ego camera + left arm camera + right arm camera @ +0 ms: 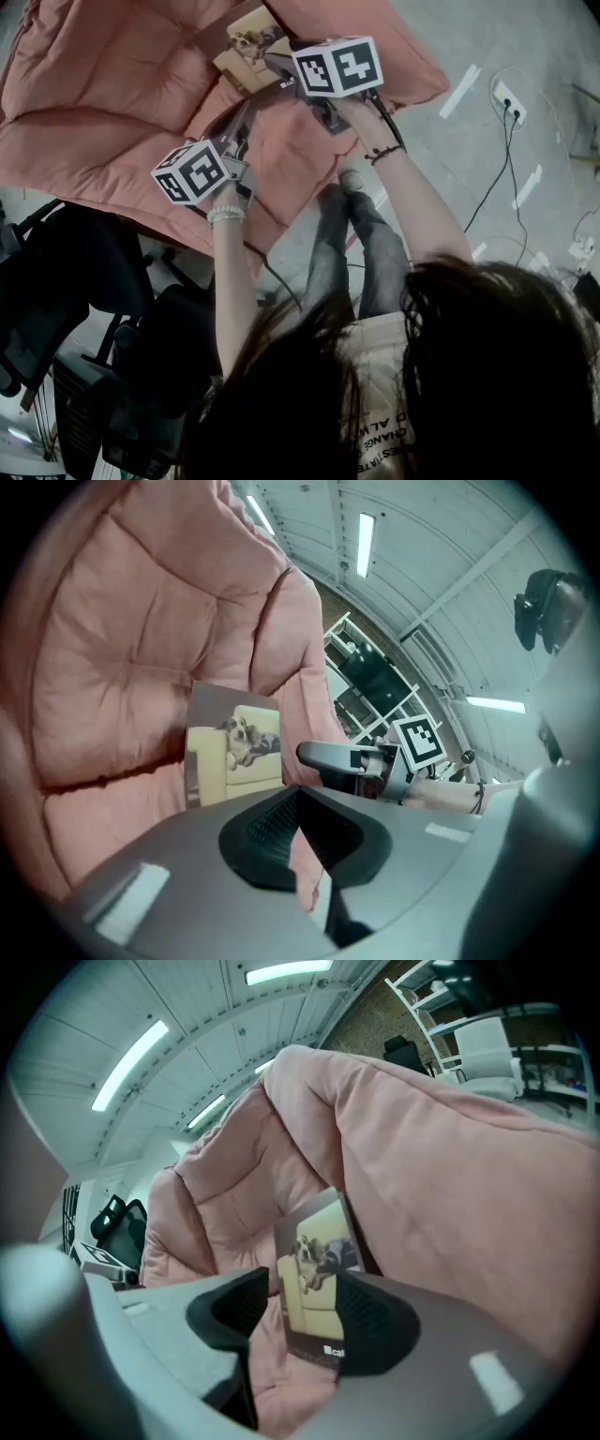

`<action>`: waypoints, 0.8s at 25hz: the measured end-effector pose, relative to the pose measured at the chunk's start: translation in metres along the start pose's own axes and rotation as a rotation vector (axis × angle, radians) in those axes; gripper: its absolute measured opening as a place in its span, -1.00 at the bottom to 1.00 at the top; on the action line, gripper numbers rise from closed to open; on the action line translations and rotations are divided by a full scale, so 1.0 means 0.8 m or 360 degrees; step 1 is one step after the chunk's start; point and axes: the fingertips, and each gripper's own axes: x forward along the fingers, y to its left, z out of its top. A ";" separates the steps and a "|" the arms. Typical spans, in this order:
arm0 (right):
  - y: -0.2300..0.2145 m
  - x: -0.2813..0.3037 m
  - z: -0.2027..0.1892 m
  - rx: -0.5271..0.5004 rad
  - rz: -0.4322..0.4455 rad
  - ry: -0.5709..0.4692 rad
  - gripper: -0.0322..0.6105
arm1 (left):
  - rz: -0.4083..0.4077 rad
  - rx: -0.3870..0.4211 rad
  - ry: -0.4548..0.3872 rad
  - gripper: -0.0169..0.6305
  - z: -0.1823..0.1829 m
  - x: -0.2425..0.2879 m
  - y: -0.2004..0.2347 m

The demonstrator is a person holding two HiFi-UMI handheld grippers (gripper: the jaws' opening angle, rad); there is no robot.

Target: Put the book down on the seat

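The book (246, 42), with a dog on a yellow sofa on its cover, stands tilted on the pink cushioned seat (112, 75), leaning against the seat's padded side. My right gripper (278, 64) is open just in front of it. In the right gripper view the book (319, 1274) shows between the spread pads of my right gripper (300, 1309), which do not press on it. My left gripper (255, 105) hovers over the seat's front cushion. Its tips (298, 799) meet, with nothing held. From there I see the book (234, 747) and the right gripper (330, 757) beside it.
Black office chairs (84, 272) crowd the seat's near left side. A power strip with cables (506, 98) and white tape marks lie on the grey floor to the right. The person's legs (356, 244) stand at the seat's front edge. Shelving (375, 677) stands behind.
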 end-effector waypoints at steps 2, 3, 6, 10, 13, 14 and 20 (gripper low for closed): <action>0.013 -0.017 -0.001 0.0026 0.0043 -0.0031 -0.25 | -0.0008 0.0011 -0.0032 -0.98 0.005 -0.009 -0.015; 0.019 -0.026 0.001 0.0027 0.0056 -0.0046 -0.27 | -0.0012 0.0016 -0.0049 -0.98 0.009 -0.013 -0.023; 0.038 -0.052 0.011 0.0008 0.0085 -0.0106 -0.39 | -0.0031 0.0031 -0.0108 -0.98 0.023 -0.024 -0.048; 0.064 -0.089 0.021 0.0008 0.0078 -0.0186 -0.46 | -0.0050 0.0050 -0.0158 -0.98 0.037 -0.045 -0.084; 0.083 -0.118 0.030 -0.0019 0.0063 -0.0230 -0.50 | -0.0065 0.0067 -0.0201 -0.98 0.048 -0.064 -0.116; 0.089 -0.129 0.034 -0.0017 0.0061 -0.0251 -0.51 | -0.0072 0.0077 -0.0211 -0.98 0.050 -0.070 -0.127; 0.120 -0.187 0.052 0.0029 0.0052 -0.0366 -0.60 | -0.0114 0.0111 -0.0256 -0.98 0.063 -0.099 -0.181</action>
